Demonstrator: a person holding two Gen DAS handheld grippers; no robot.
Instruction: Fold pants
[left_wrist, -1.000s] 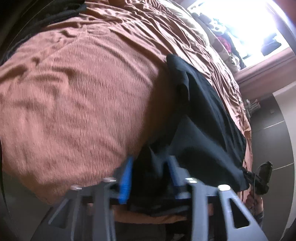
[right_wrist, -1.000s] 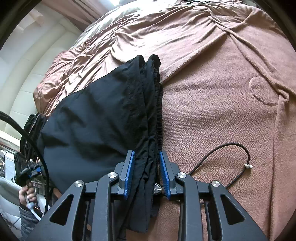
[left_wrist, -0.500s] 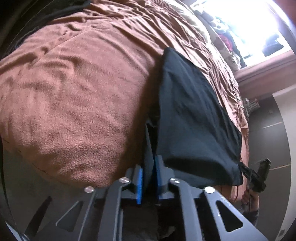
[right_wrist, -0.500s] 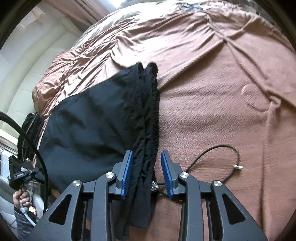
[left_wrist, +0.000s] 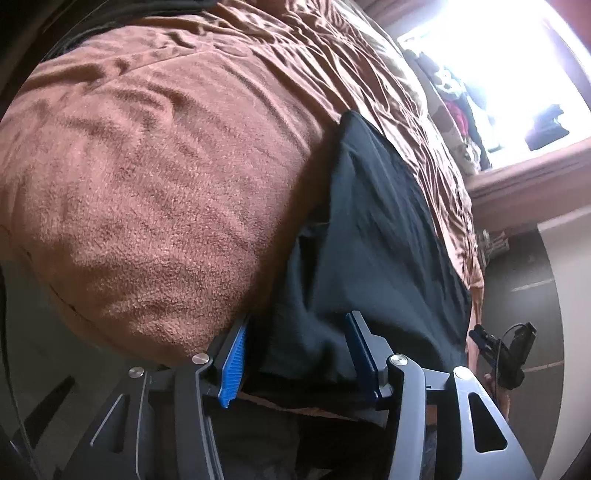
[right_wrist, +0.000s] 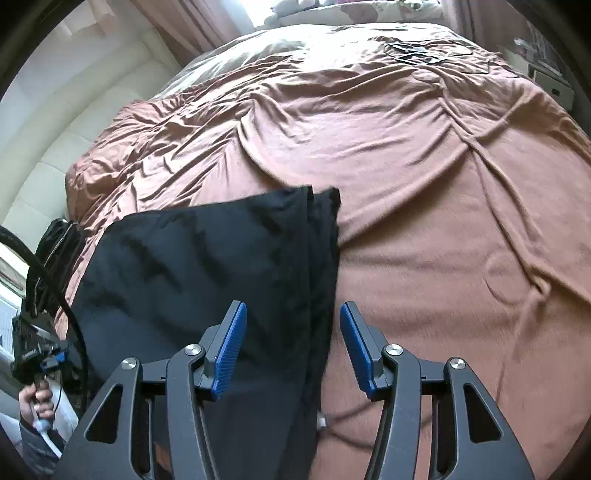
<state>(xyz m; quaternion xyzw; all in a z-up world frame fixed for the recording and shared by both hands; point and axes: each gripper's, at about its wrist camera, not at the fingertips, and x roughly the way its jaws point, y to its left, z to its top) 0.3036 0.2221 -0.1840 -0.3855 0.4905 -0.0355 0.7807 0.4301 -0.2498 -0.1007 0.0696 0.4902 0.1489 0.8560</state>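
Pants (right_wrist: 207, 280) are lying folded on the brown blanket (right_wrist: 461, 277) of the bed, a flat dark panel running from my right tool (right_wrist: 291, 347) up toward 12 o'clock, with the bunched edge along its 3 o'clock side and the smoother cloth spreading off toward 9 o'clock. I am holding the right tool with its blue pads (right_wrist: 231, 349) spread wide — one on each side of that bunched edge, neither one pinching it, as far as I can judge. I am keeping it straddled there because that edge looks like the natural line to grip for the next fold.

In the left wrist view the same pants (left_wrist: 373, 236) are draping over the near edge of the bed, the blanket (left_wrist: 155, 206) swelling up at 10 o'clock. My left tool (left_wrist: 295, 354) is also gaping, its pads (left_wrist: 232, 363) parted around the hanging corner of cloth; the fabric is sagging loosely between them, so I am reading it as not gripped. Low at 4 o'clock the other handle (left_wrist: 513, 350) is showing beyond the hem.

A thin cable (right_wrist: 343, 415) is lying on the blanket just under the pants' edge at 6 o'clock in the right view — I am judging it a snag risk if I close low. The panel is looking halved lengthwise, so a crosswise fold seems to be what remains.
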